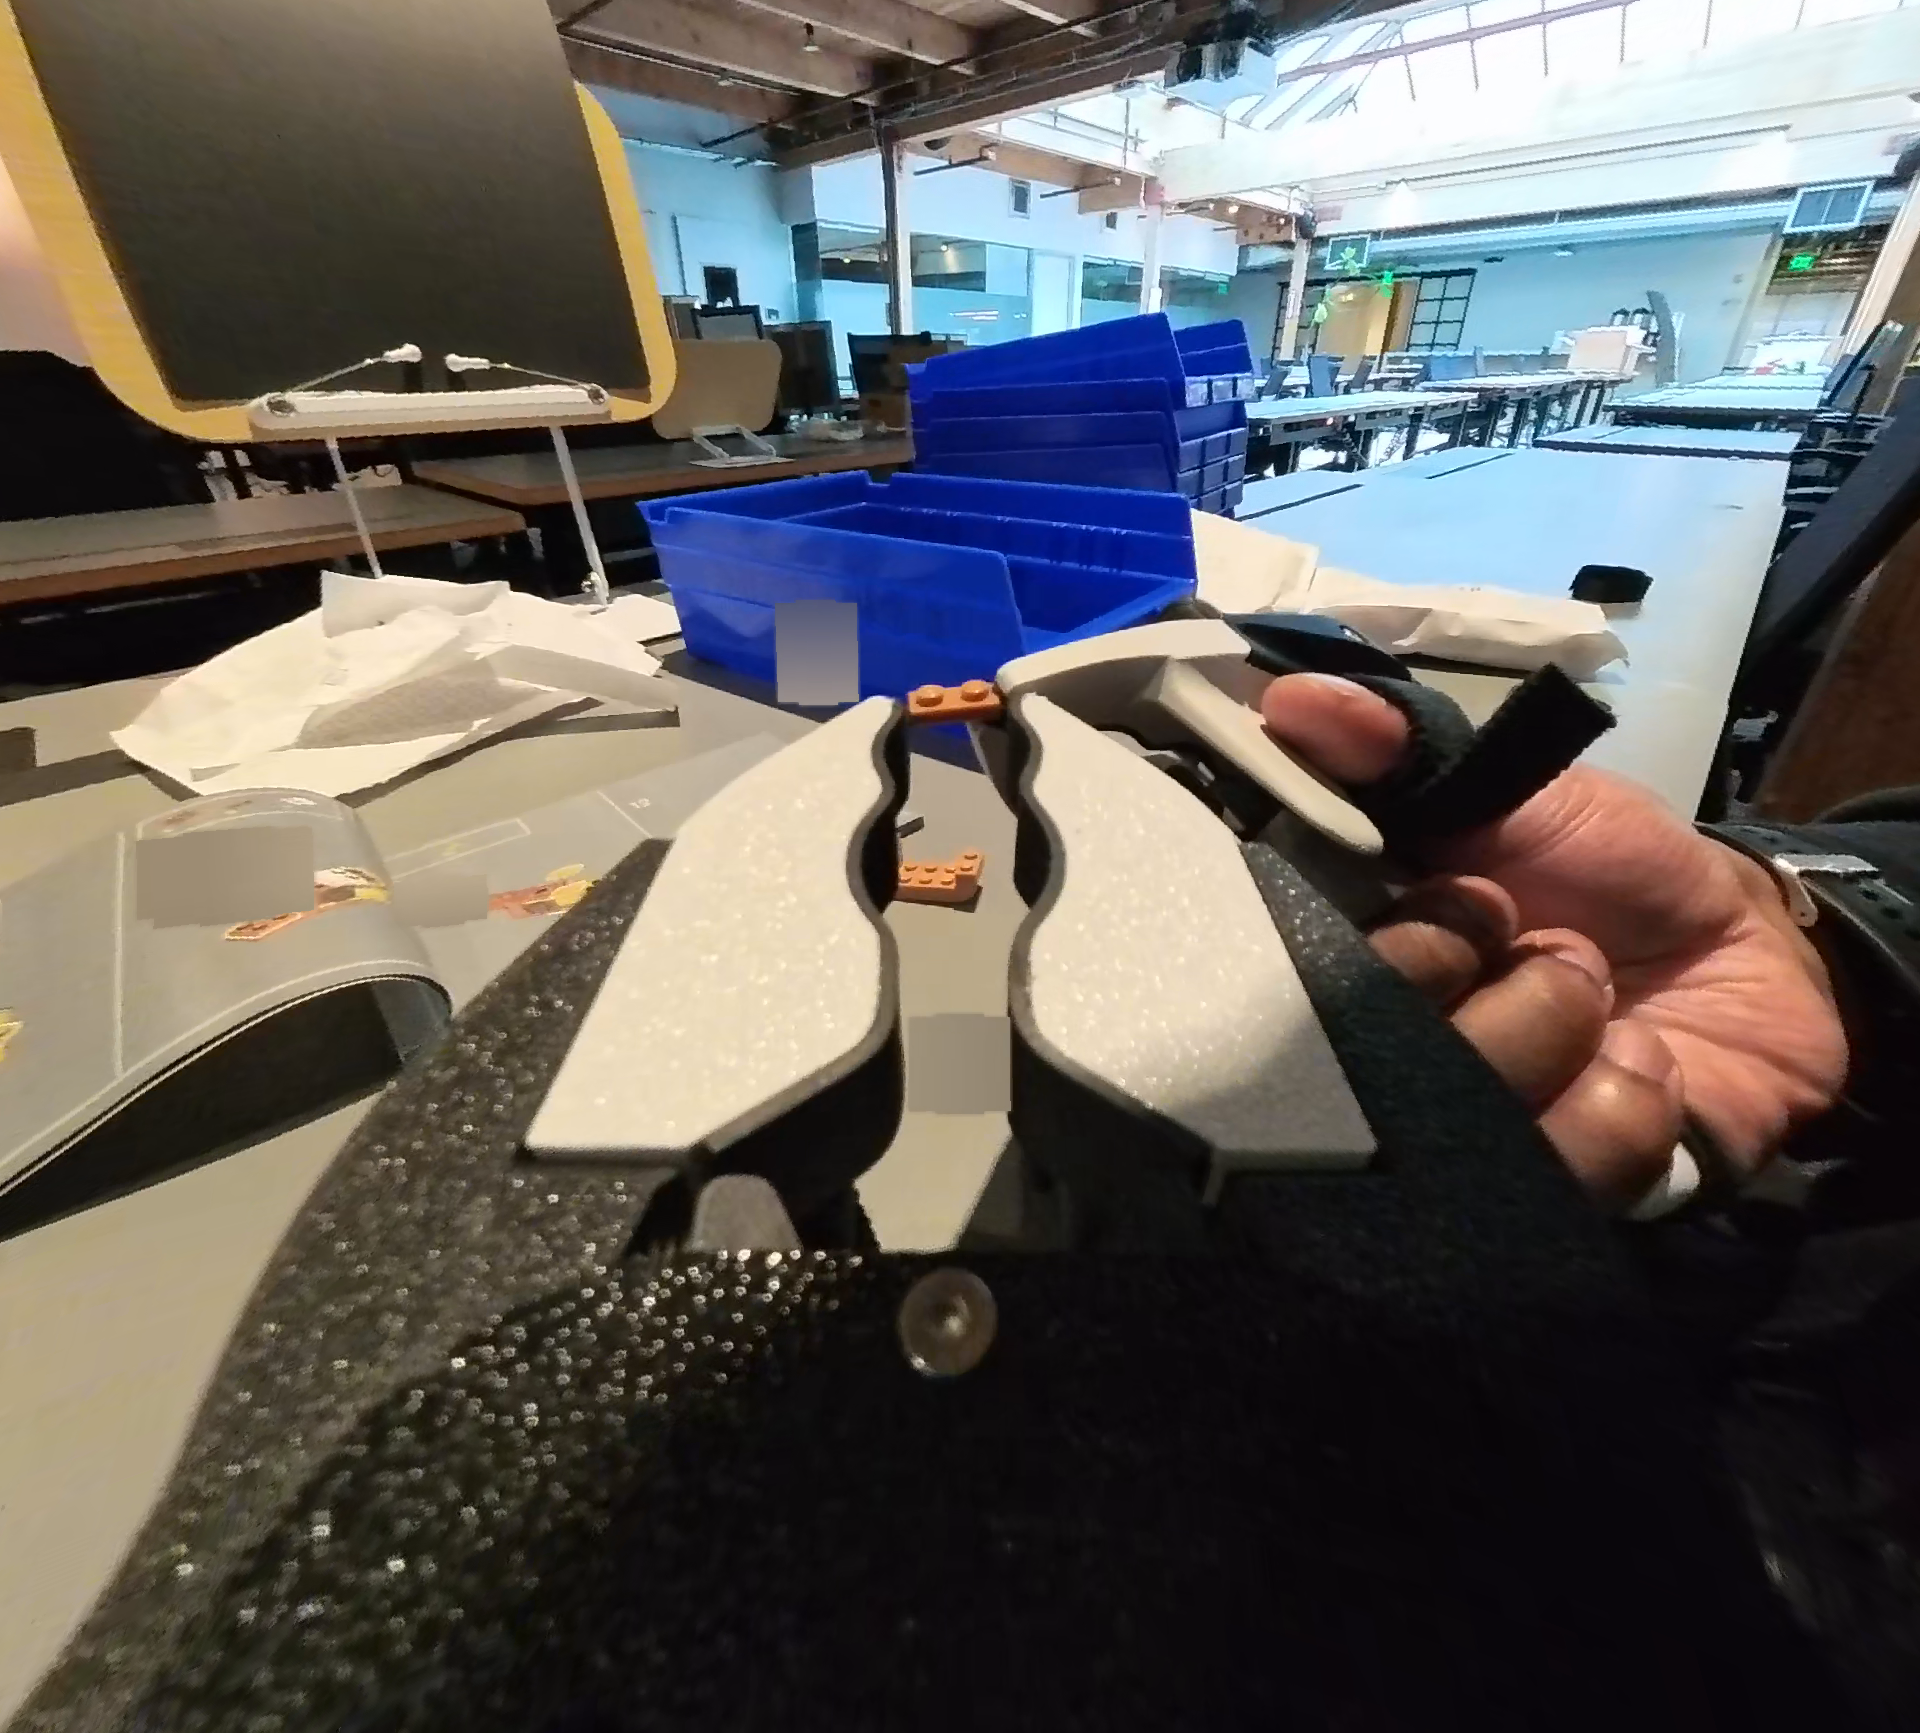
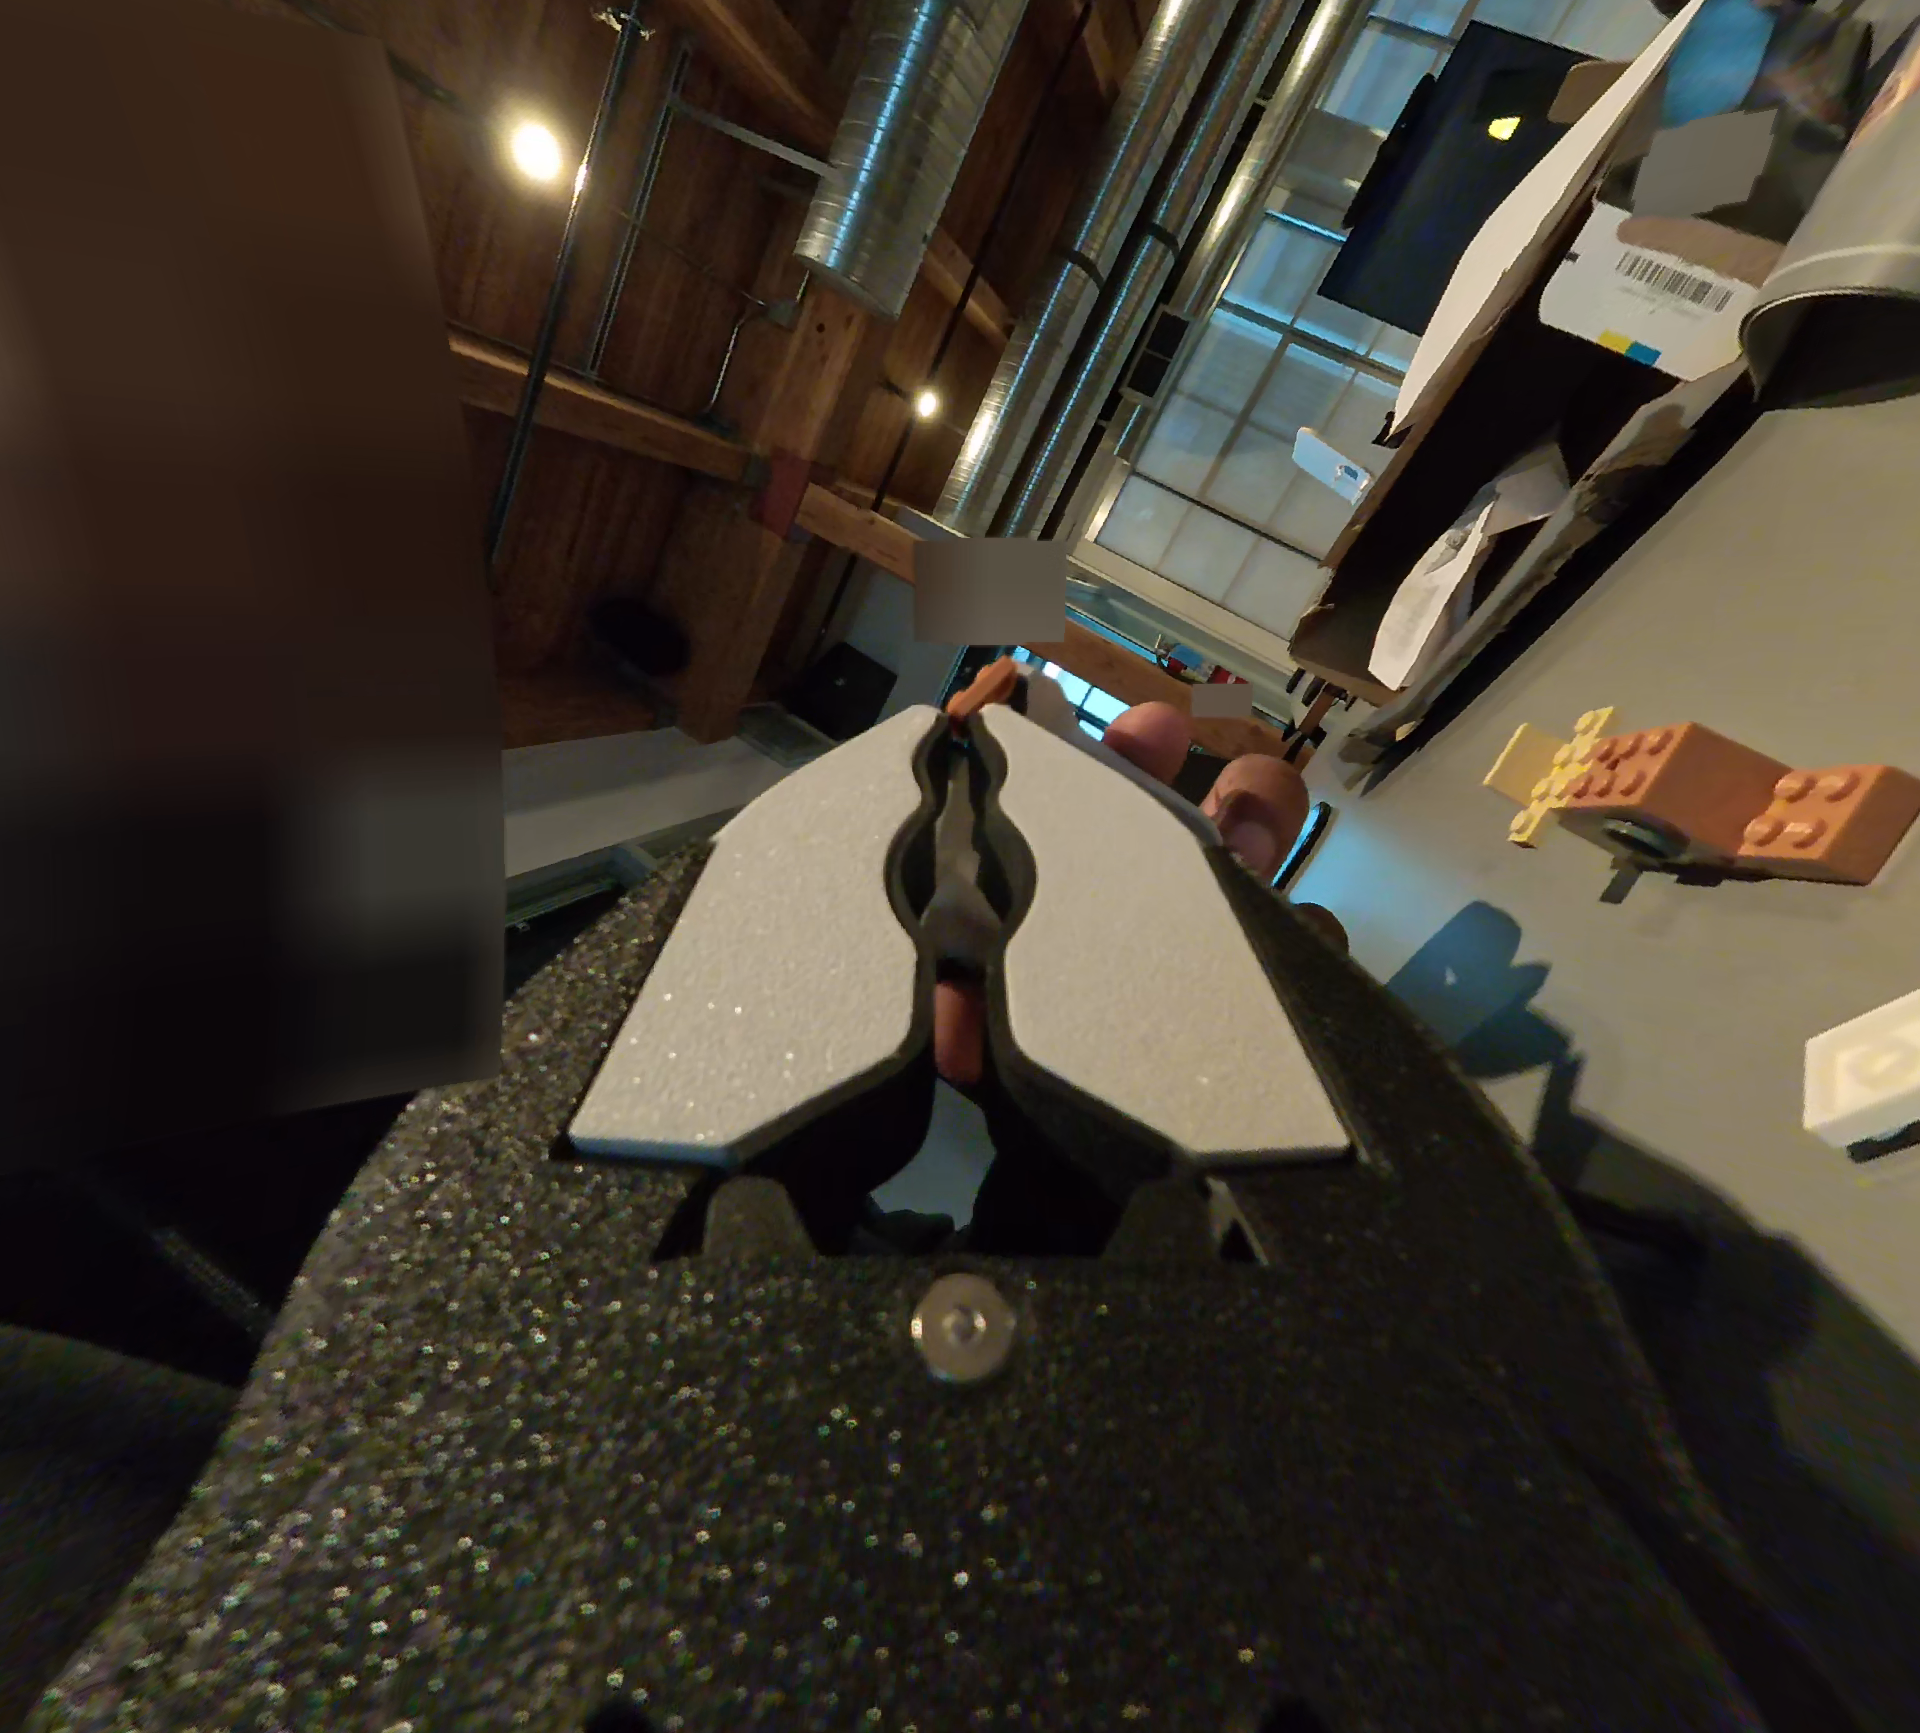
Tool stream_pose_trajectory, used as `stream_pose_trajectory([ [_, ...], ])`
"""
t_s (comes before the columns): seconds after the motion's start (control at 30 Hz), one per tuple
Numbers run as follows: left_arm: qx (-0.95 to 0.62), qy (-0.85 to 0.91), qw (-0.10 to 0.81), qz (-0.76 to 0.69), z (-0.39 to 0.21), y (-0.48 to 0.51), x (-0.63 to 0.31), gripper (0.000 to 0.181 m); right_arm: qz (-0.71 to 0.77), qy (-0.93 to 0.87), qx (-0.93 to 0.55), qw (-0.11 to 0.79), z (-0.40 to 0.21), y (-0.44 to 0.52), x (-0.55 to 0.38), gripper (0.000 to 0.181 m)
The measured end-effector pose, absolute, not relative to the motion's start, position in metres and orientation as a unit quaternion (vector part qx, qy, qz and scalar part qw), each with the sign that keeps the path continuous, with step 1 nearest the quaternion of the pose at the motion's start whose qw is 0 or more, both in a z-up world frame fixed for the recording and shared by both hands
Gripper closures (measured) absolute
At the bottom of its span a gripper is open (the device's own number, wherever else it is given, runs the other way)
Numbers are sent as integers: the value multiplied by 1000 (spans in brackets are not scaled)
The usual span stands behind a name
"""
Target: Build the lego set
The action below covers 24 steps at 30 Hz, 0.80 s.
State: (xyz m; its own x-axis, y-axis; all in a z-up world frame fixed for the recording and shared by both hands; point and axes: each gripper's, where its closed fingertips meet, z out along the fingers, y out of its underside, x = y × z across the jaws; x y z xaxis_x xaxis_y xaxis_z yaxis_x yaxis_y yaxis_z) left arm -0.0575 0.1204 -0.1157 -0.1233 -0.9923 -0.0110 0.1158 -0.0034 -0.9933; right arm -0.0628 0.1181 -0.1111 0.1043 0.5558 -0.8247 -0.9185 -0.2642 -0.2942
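A small orange two-stud plate (image 1: pixel 954 699) sits between the tips of my left gripper (image 1: pixel 956 715), whose fingers close in on its two ends. My right gripper (image 1: pixel 1013 686) comes in from the right, held by a hand (image 1: pixel 1558 935), and pinches the same plate. In the right wrist view my right gripper (image 2: pixel 975 715) is shut on the orange plate (image 2: pixel 985 686), held up in the air. A second orange wedge plate (image 1: pixel 940 878) lies on the grey table below. A partial build of brown bricks with a yellow plate (image 2: pixel 1704 800) lies on the table to the right.
An open instruction booklet (image 1: pixel 208 935) lies at the left. Blue bins (image 1: pixel 914 582) stand behind, with white paper bags (image 1: pixel 395 675) beside them. A dark panel on a stand (image 1: pixel 312 104) rises at the back left. A cardboard box (image 2: pixel 1538 436) and a white block (image 2: pixel 1870 1075) sit on the table. Both grippers' tips are close together, under 4 cm apart.
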Motion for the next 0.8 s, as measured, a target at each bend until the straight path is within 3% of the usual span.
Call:
stream_pose_trajectory([
  [0.8, -386, 511, 480, -599, -110, 118, -69, 167, 645, 139, -509, 553, -109, 112, -71, 180],
])
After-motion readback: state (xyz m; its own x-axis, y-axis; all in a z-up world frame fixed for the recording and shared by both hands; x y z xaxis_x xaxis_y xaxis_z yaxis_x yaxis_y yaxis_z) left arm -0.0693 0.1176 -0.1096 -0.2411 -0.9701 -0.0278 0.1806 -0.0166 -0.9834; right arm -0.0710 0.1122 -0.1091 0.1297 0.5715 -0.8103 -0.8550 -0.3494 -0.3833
